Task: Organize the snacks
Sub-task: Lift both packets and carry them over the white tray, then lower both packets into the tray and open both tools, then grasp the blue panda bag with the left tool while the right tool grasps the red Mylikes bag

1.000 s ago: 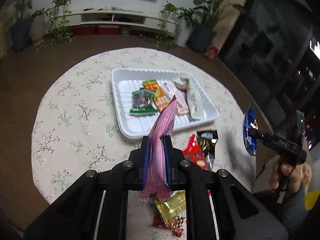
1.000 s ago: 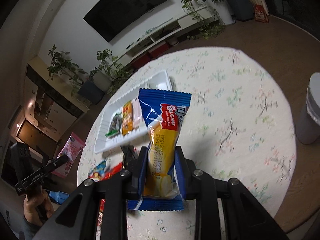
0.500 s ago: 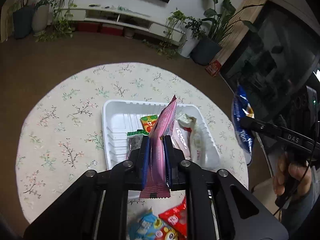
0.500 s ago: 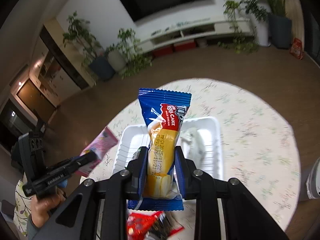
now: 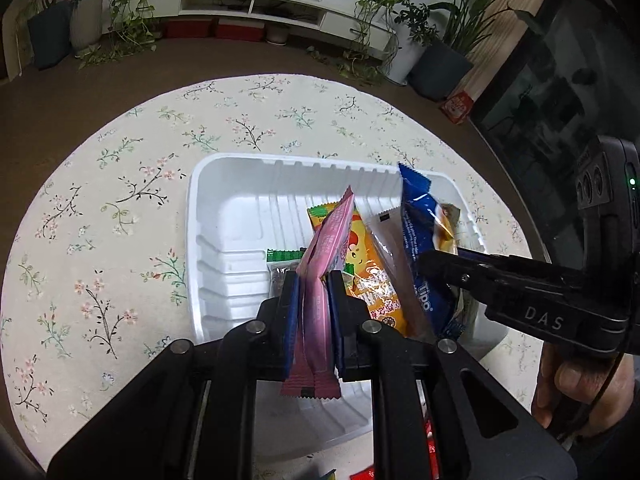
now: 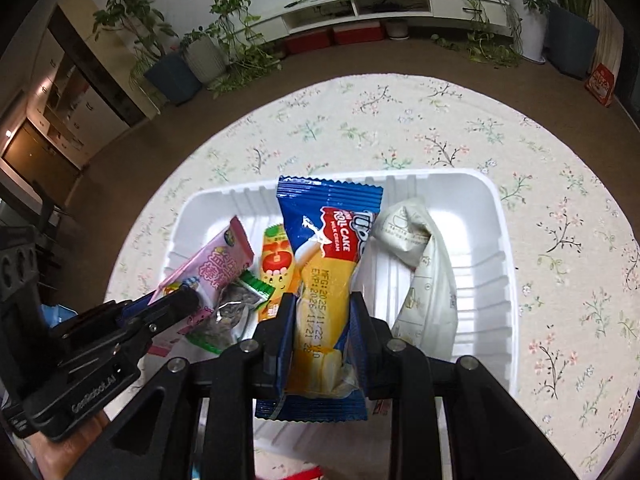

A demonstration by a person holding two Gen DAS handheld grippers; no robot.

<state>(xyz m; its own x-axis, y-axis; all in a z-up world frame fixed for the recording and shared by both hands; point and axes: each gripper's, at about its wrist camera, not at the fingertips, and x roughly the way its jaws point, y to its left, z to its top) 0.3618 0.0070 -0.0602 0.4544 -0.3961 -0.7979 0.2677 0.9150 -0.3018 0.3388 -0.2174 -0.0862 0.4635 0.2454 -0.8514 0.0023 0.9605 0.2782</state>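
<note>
My left gripper (image 5: 314,280) is shut on a pink snack packet (image 5: 322,280) and holds it over the white tray (image 5: 224,208). My right gripper (image 6: 323,300) is shut on a blue and yellow roll cake packet (image 6: 326,264), also over the tray (image 6: 488,240). In the tray lie an orange packet (image 6: 276,256), a green-edged seed packet (image 6: 236,304) and a pale cream packet (image 6: 428,280). In the left wrist view the right gripper (image 5: 424,264) holds the roll cake packet (image 5: 420,260) just right of my pink packet. In the right wrist view the left gripper (image 6: 188,300) holds the pink packet (image 6: 212,264) at lower left.
The tray sits on a round table with a floral cloth (image 5: 120,208). Red packets (image 5: 430,440) lie on the cloth near the tray's near edge. Potted plants (image 6: 172,64) and a low white shelf (image 6: 380,4) stand beyond the table.
Both grippers have moved in over the tray and come close together, each still holding its packet. The tray now fills the middle of both views.
</note>
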